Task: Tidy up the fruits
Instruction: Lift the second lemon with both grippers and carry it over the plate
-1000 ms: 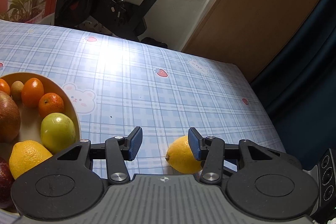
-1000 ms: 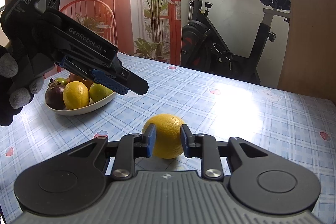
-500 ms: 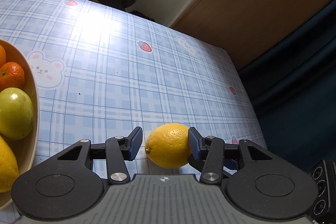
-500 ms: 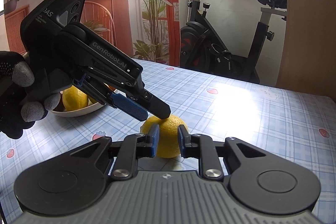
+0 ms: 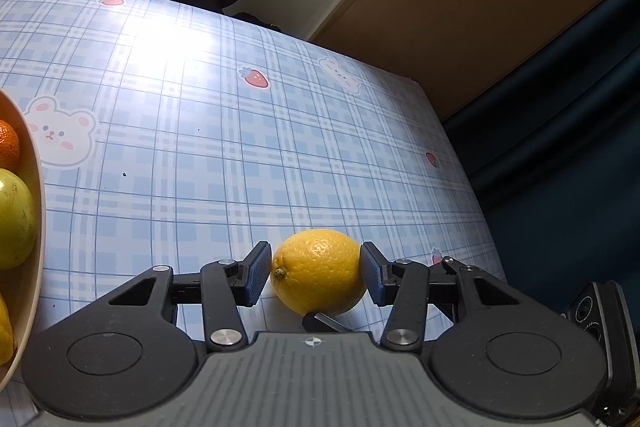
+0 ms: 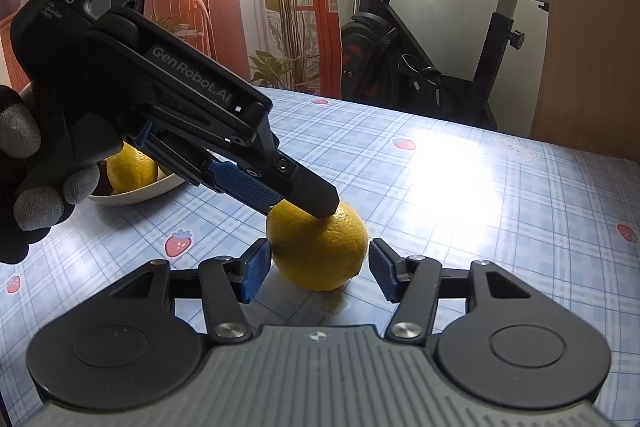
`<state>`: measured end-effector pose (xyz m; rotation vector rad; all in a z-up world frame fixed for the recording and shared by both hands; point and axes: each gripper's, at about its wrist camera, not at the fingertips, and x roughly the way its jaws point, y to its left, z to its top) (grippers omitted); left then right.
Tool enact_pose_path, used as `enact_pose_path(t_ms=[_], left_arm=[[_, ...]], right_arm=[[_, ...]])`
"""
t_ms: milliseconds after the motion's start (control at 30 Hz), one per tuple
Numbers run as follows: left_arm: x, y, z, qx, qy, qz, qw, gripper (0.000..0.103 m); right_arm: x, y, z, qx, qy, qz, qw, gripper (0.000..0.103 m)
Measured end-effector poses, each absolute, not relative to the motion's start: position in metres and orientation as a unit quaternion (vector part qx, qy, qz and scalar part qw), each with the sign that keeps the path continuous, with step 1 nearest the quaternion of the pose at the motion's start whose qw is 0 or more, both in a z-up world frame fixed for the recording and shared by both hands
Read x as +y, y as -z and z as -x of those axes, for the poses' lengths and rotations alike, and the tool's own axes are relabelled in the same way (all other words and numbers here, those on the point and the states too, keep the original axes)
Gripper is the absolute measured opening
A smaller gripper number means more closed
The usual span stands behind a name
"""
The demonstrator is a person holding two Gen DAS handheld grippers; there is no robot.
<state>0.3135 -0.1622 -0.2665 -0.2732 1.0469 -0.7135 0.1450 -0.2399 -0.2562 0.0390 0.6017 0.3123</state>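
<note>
A yellow lemon (image 5: 320, 271) (image 6: 320, 255) rests on the blue plaid tablecloth. My left gripper (image 5: 314, 255) has come down on it from the bowl side. Its jaws are opening slightly with the lemon between them, the right pad close against the peel and the left pad just off the tip. In the right wrist view, the left gripper (image 6: 300, 205) slants down onto the top of the lemon, held by a gloved hand (image 6: 32, 187). My right gripper (image 6: 319, 251) straddles the same lemon. Its jaws are opening, with a narrow gap at each pad.
A cream bowl (image 5: 34, 187) (image 6: 136, 193) at the left holds a green apple (image 5: 12, 219), a mandarin (image 5: 8, 151) and another lemon (image 6: 132, 167). The table's right edge (image 5: 460, 167) drops beside a dark curtain. An exercise bike (image 6: 420, 47) stands beyond the far edge.
The right gripper's pads, clamped on the lemon before, have spread off it. The left gripper moved down and over until the lemon lay between its fingers.
</note>
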Motion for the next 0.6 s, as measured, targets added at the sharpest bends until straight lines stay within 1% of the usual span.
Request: enact_pose_path(t_ms=[333, 600], left_arm=[[-0.156, 0.263, -0.306, 0.482, 0.337, 0.122, 0.8, 0.052], [-0.157, 0.251, -0.294, 0.471, 0.338, 0.085, 0.81, 0.051]], right_arm=[[-0.246, 0.262, -0.151, 0.3, -0.153, -0.057, 0.94, 0.06], [-0.24, 0.258, -0.148, 0.307, -0.148, -0.076, 0.937, 0.059]])
